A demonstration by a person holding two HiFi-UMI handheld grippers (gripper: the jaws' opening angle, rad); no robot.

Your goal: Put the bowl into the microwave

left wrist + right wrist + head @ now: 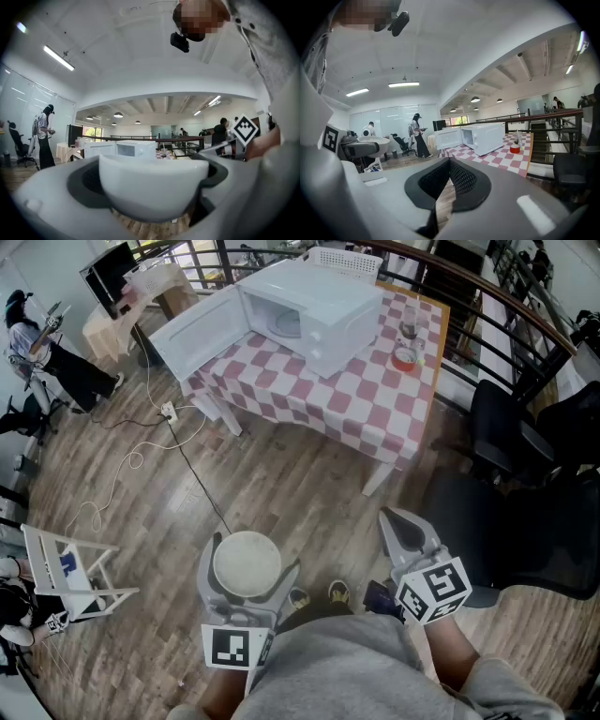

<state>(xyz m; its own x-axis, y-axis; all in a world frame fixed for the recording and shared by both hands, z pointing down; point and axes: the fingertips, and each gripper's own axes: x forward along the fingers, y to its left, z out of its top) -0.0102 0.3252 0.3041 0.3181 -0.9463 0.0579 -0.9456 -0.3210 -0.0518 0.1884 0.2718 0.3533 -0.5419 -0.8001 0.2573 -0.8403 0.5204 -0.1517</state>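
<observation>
My left gripper (pixel 247 557) has its jaws spread wide around the bowl (pixel 247 565), gripping it by its sides low in the head view, just left of centre and well apart from the table (pixel 375 404) at the top of the frame. Only the head view looks down into the bowl, where all I see is its pale inner surface; the left gripper view meets the bowl from the side as a white rounded wall filling the bottom of the frame, rim level, inside hidden. My right gripper (pixel 401 524) sits to the right of it, jaws brought together with nothing between them, which the right gripper view shows plainly: the dark pads meet at their tips over bare wood floor (pixel 281 484). That view also catches the bowl at its left edge. The microwave (pixel 314 306) stands on the checked cloth with its door (pixel 195 331) swung open to the left; the head view sees into the cavity, where a pale round plate lies on its floor, while the left gripper view shows only its small white front far off. To the right of it on the table stand a red container (pixel 405 359) and a clear vessel (pixel 410 322); I cannot tell what either holds.
</observation>
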